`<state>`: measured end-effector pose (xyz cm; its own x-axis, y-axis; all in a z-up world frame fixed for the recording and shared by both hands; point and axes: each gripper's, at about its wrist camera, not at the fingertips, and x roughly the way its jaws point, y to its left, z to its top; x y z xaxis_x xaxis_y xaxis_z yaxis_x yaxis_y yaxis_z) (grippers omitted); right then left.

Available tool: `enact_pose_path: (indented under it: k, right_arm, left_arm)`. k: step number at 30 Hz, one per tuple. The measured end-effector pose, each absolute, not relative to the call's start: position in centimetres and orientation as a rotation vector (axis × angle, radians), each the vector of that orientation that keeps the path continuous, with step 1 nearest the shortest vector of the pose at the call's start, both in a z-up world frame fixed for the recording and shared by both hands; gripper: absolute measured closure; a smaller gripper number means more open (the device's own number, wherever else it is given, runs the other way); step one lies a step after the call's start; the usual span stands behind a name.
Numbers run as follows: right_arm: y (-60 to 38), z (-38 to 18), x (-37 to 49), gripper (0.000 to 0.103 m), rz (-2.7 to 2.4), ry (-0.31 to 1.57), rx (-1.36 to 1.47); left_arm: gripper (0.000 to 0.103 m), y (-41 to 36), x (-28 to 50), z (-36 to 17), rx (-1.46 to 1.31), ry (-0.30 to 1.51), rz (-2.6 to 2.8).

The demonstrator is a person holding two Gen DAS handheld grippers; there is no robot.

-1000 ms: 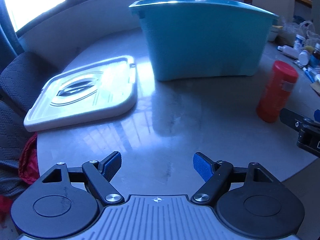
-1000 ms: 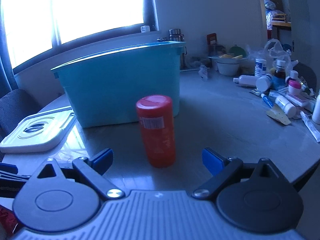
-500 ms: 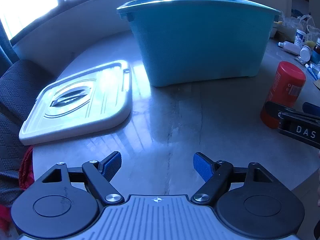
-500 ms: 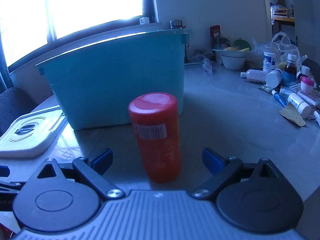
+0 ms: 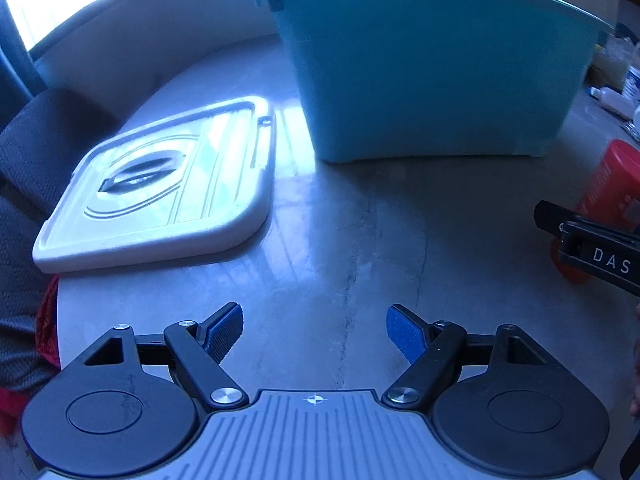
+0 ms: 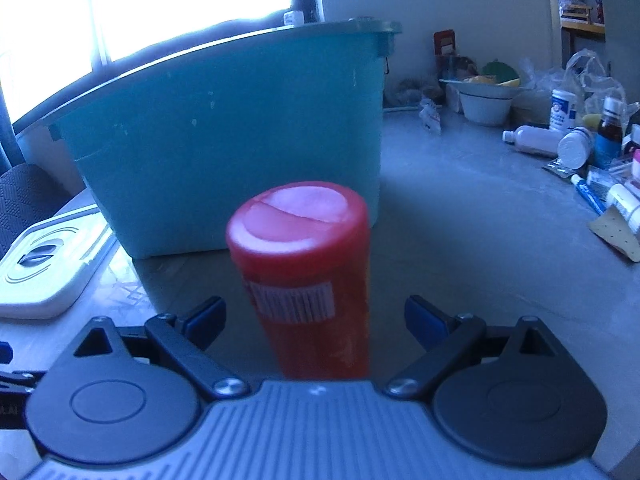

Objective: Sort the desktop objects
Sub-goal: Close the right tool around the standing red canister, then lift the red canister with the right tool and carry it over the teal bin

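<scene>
left gripper (image 5: 315, 332) fingers apart, right gripper (image 6: 315, 320) fingers spread wide

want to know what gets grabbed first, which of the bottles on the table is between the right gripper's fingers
The red bottle, standing upright between the right gripper's open fingers; the other bottles lie in the clutter far right.

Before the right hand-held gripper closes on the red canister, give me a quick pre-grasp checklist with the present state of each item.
1. Right hand-held gripper open wider than the red canister: ok.
2. Canister between the blue pads, a gap on each side: ok.
3. Canister upright on the table, cap on: ok.
4. Teal bin open on top, its white lid lying flat beside it: ok.
5. Left hand-held gripper open, empty, apart from the canister: ok.
6. Room inside the bin: cannot tell, its inside is hidden.
</scene>
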<state>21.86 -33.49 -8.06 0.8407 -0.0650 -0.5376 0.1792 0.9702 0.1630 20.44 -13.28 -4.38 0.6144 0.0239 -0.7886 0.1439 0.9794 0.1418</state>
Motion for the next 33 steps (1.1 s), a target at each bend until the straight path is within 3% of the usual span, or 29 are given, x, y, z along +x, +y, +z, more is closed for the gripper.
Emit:
enact_pose_path:
  k: [6,8,9,17,33]
  right_arm:
    - [-33.1,-8.5,23.7,0.007,-0.124,0.569,0.182]
    - [-33.0,-8.7,24.0,0.024,-0.119,0.568,0.175]
    - [-33.0,-8.8,24.1,0.053,-0.13,0.574,0.166]
    - [-33.2,-8.0,23.8,0.053,-0.096,0.589,0.166]
    - [-32.7,-1.1,19.2,0.053,-0.106,0.529,0.057]
  left_arm:
    - [0.022,-13.3,21.1,-4.5,0.193,0.917,-0.054]
    - [0.022,-13.3,21.2,-4.5,0.191,0.919,-0.049]
    - [0.022,-13.3,21.2,-4.6,0.189,0.921,-0.046]
    - [0.022,-13.4,21.0,-4.0,0.17,0.904,-0.025]
    - [0.022,-13.4,18.4,0.0,0.106,0.733,-0.104]
